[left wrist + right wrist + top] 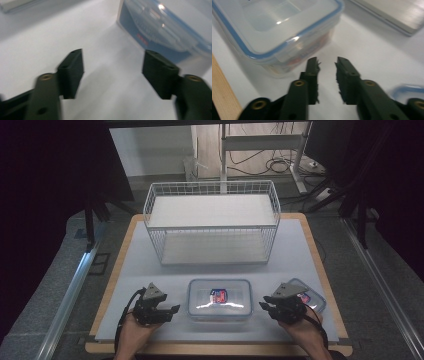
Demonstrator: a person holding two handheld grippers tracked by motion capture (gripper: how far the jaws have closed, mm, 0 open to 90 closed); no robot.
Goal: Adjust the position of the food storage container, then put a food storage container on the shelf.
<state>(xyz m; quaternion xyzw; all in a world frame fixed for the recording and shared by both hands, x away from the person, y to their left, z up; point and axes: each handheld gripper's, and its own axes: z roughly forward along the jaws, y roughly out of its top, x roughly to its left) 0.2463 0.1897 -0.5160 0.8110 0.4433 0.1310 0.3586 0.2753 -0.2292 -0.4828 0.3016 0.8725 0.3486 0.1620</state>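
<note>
A clear plastic box with a blue-rimmed lid lies at the front middle of the white mat, with a red label showing through the lid. My left gripper is just left of it and apart from it. In the left gripper view the left gripper stands wide open with bare mat between the jaws, and the box lies ahead to the right. My right gripper is just right of the box. In the right gripper view the right gripper shows a narrow empty gap, with the box ahead to the left.
A white wire basket stands on the mat behind the box. A smaller blue-rimmed box lies at the front right, partly behind my right hand. The wooden table edge runs along the front.
</note>
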